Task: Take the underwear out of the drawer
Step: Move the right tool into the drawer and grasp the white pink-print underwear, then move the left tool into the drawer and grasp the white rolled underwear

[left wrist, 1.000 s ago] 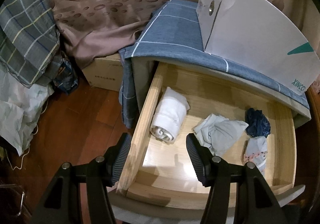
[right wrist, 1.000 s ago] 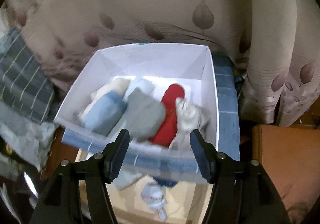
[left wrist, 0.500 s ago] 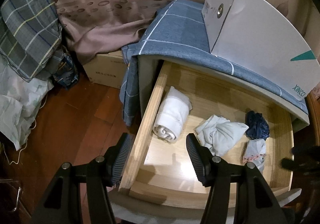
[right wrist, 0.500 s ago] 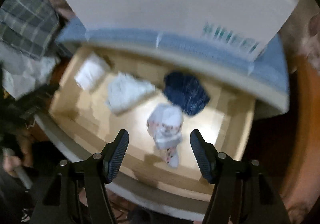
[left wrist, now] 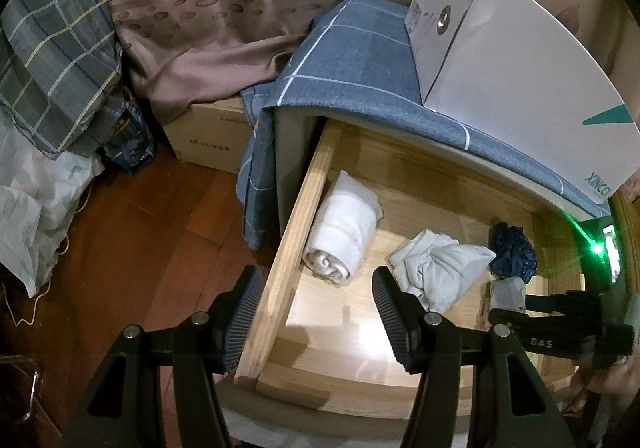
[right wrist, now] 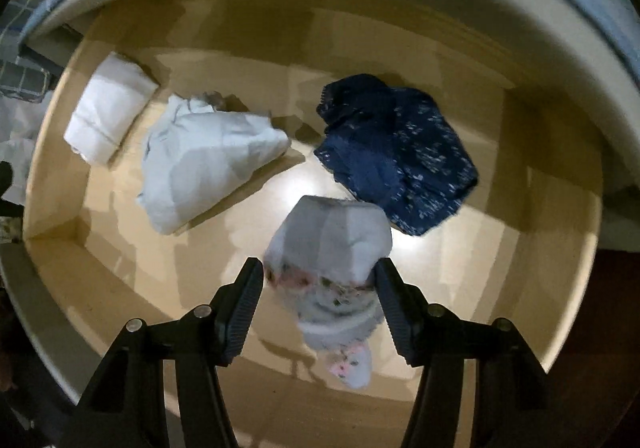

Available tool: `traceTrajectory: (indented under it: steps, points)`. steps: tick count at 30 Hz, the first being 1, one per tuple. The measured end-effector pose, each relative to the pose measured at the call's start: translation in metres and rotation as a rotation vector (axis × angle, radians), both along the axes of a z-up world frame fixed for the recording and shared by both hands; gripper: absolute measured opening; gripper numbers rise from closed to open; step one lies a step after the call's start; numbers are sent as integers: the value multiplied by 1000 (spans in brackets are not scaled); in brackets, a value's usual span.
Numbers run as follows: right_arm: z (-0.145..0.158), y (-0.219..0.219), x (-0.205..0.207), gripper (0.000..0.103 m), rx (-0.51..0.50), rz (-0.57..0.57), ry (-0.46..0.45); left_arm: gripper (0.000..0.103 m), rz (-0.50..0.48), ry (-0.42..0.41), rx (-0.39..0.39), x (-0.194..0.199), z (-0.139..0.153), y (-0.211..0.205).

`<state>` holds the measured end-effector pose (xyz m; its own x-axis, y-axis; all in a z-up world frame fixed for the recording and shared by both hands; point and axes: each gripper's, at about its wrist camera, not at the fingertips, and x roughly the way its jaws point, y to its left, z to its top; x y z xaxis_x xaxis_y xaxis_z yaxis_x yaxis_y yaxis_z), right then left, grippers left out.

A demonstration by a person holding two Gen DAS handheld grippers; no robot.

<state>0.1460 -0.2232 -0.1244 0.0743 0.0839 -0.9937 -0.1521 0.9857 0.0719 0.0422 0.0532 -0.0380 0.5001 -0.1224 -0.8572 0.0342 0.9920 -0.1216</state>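
Four soft, light garments are held in the drawer (right wrist: 52, 256). The floral underwear (right wrist: 332, 260) is straddled by the right gripper (right wrist: 318, 306), jaws closing, best pinched mid-bundle. The left gripper (left wrist: 316, 312) is kept half open, empty.

Box (left wrist: 520, 80) on cabinet — underwear (right wrist: 332, 248) in drawer (left wrist: 288, 260) below.

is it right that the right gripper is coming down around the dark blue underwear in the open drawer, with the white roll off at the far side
Not quite. In the right wrist view the right gripper is closing around the pale floral underwear, not the dark blue underwear, which lies just beyond it. The rest holds: the drawer is open and the white roll lies at the far side.
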Motion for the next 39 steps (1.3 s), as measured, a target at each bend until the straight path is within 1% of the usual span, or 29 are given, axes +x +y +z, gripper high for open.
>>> traceTrajectory:
  steps: [7, 9, 11, 14, 19, 27, 32, 34, 37, 39]
  points:
    - [-14, 5, 6, 54, -30, 21, 24, 59, 2, 6, 1, 2, -1, -1]
    - [-16, 7, 5, 45, -37, 30, 29, 59, 1, 6, 3, 2, -2, -1]
    - [-20, 4, 1, 41, -51, 30, 49, 59, 1, 7, 4, 2, -2, -1]
    - [-23, -5, -5, 39, -49, 9, 79, 59, 1, 8, 4, 2, -2, -1]
    - [-26, -28, -19, 37, -81, -38, 130, 59, -3, 18, 8, 2, -4, -1]
    - [-32, -46, -32, 37, -57, -101, 168, 59, -17, 59, 15, 4, -11, -1]
    - [-32, -59, -31, 35, 1, -142, 150, 59, -55, 117, -25, 11, -18, -2]
    - [-32, -58, -30, 34, 7, -146, 145, 59, -74, 125, -13, 15, -19, -6]
    - [-33, -62, -28, 35, 48, -163, 138, 59, -104, 129, 8, 21, -20, -12]
    - [-33, -77, -34, 34, 69, -170, 138, 59, -132, 129, 33, 27, -21, -20]
